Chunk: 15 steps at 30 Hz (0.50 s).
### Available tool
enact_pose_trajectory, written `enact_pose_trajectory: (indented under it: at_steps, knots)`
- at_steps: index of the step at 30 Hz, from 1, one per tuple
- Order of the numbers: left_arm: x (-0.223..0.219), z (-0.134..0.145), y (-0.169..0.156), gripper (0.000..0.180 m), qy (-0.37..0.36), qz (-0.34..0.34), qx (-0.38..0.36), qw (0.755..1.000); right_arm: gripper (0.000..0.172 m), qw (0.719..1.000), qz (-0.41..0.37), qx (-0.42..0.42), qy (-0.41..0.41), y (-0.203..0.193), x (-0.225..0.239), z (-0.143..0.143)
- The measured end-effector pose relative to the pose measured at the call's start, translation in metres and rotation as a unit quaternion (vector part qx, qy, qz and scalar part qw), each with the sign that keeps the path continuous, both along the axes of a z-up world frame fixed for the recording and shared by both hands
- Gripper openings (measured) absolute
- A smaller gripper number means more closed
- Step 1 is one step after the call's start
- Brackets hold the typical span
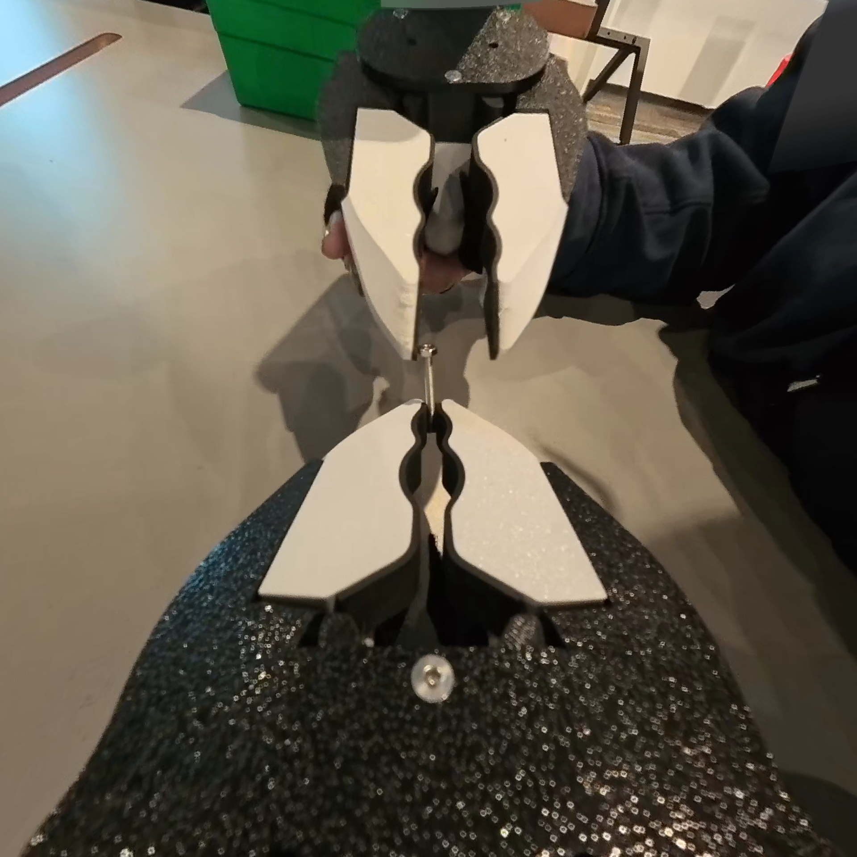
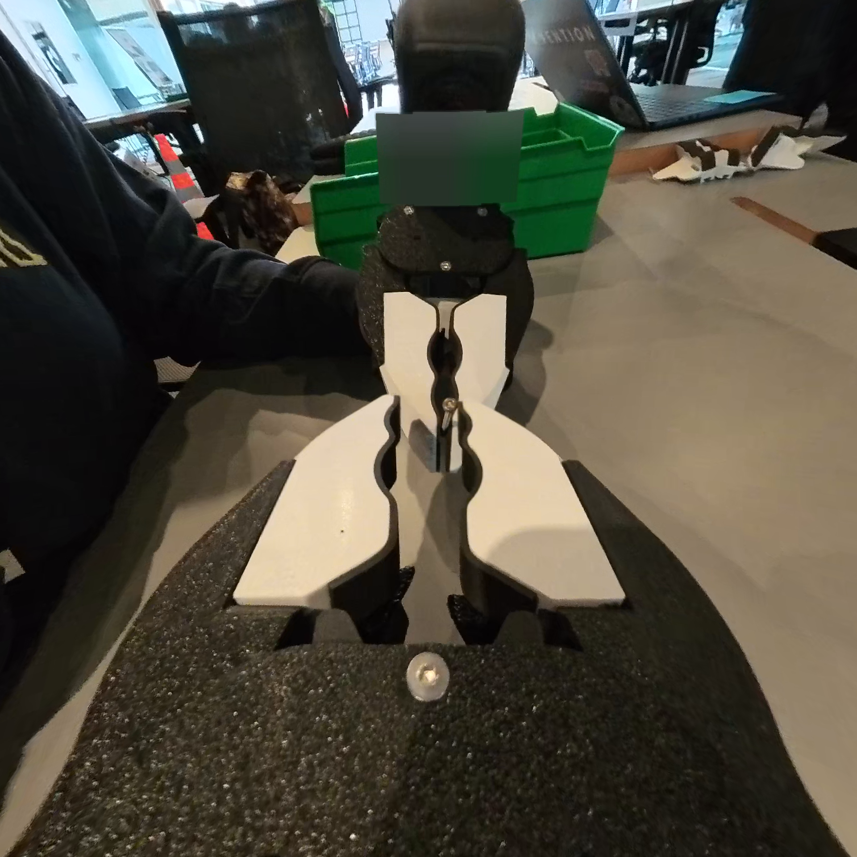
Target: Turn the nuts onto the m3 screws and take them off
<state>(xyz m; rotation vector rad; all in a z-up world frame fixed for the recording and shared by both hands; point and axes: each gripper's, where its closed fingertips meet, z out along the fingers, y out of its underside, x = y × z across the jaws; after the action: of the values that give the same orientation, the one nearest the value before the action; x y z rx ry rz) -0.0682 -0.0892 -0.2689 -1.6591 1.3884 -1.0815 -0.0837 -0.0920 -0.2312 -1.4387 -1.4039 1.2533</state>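
L tool [image 1: 429, 408] pinches screw [image 1: 430, 378] upright; R tool [image 1: 452, 354] spread, tips flanking its head.

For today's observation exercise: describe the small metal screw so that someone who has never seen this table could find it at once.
Start at the grey table where the two white-fingered grippers face each other, tips nearly meeting. The left gripper is shut on the screw, which juts out from its fingertips towards the open right gripper. It is the only thin, shiny silver pin there, with a small rounded head at its far end.
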Motion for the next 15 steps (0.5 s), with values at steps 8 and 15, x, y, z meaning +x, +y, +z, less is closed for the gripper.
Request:
enact_pose_trajectory:
  at_steps: [8, 15]
  knots:
    - [0.0, -0.001, -0.001, 0.002, 0.003, -0.003, -0.004, 1.0, 0.021, 1.0, -0.009, -0.005, 0.0, 0.003, 0.003, -0.003]
    - [-0.001, 0.002, 0.0, 0.002, -0.006, -0.001, -0.006, 1.0, 0.005, 0.999, -0.027, 0.018, 0.0, 0.008, -0.001, -0.004]
